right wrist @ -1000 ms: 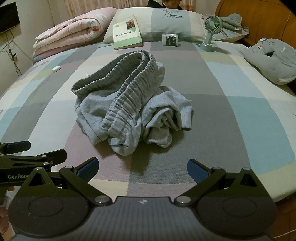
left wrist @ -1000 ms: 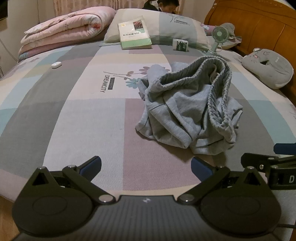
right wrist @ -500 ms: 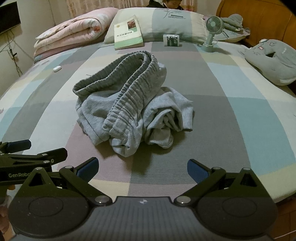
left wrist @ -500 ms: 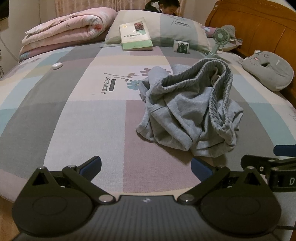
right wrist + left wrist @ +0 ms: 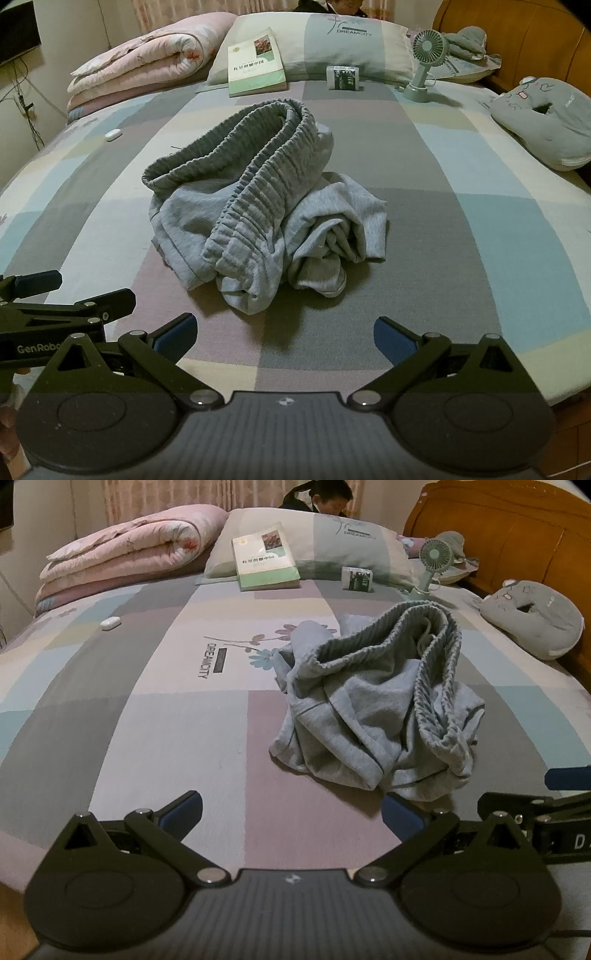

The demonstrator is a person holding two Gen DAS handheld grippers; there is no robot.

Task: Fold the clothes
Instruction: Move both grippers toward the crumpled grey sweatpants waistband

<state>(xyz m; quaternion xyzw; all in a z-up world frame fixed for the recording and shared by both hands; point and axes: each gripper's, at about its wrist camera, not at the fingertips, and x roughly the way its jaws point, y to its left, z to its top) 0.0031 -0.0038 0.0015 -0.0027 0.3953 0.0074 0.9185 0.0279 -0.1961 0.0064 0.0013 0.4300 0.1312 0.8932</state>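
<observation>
A crumpled pair of grey sweatpants (image 5: 376, 709) (image 5: 258, 218) lies bunched in the middle of the bed, its ribbed elastic waistband standing up in a loop. My left gripper (image 5: 291, 814) hovers open over the near bed edge, short of the heap, with nothing between its blue-padded fingers. My right gripper (image 5: 284, 334) is open too, just in front of the pants and apart from them. Each gripper shows at the edge of the other's view.
The patchwork bedsheet (image 5: 147, 716) spreads wide left of the pants. At the head lie a rolled pink quilt (image 5: 125, 554), a pillow (image 5: 332, 40) with a book (image 5: 264, 557), a small box (image 5: 343, 77), a desk fan (image 5: 424, 55) and a grey plush cushion (image 5: 546, 118). A person sits behind the pillow.
Both grippers have edged slightly forward toward the pants; the heap sits a little lower and closer in both views. Nothing was grasped.
</observation>
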